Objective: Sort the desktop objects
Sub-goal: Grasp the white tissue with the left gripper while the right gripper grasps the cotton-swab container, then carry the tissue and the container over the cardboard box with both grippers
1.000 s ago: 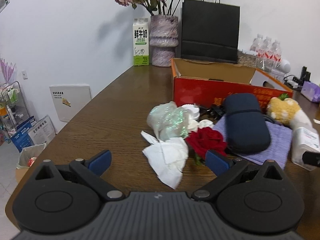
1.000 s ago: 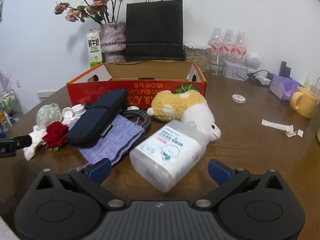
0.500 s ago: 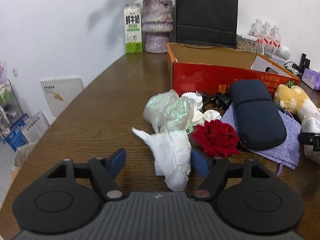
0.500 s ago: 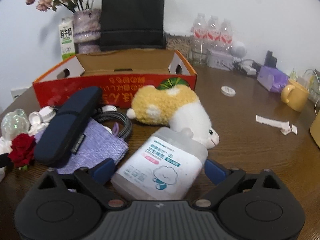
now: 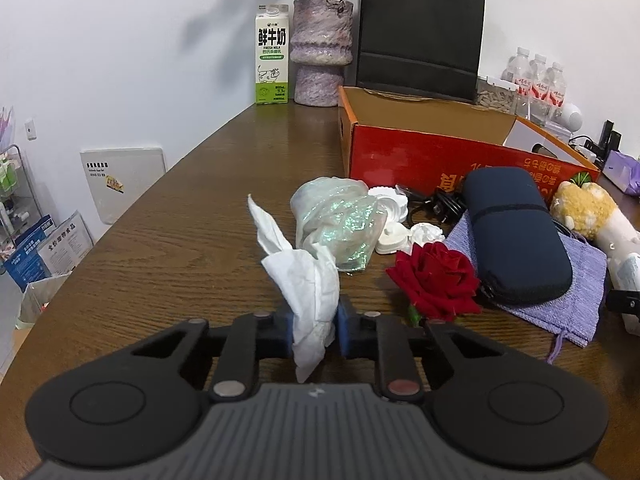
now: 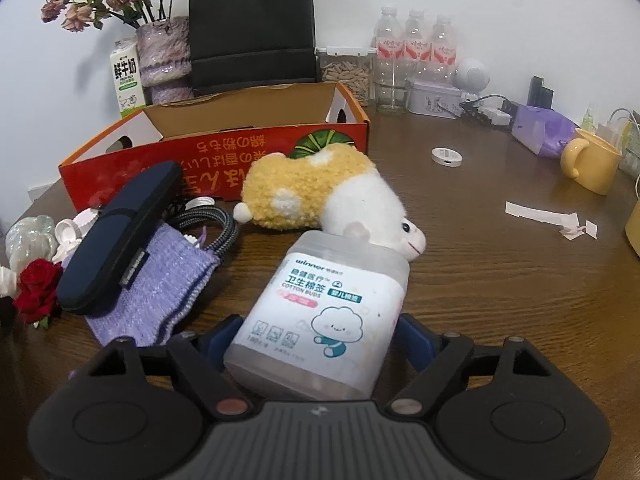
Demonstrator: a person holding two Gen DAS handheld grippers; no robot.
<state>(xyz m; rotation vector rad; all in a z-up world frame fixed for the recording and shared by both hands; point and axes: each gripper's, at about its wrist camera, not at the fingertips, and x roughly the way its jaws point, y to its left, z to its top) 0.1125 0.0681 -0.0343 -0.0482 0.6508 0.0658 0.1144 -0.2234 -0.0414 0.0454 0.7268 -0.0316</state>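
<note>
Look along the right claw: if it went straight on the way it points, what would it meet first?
The cotton bud container, already between the closing right claw's fingers. Just beyond it lies the plush toy; whether they touch is unclear.

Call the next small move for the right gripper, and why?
Probably finish closing. The right gripper jaws are closing with the cotton bud tub lying between them, but the right pad still shows a gap, so lifting now would likely slip.
</note>
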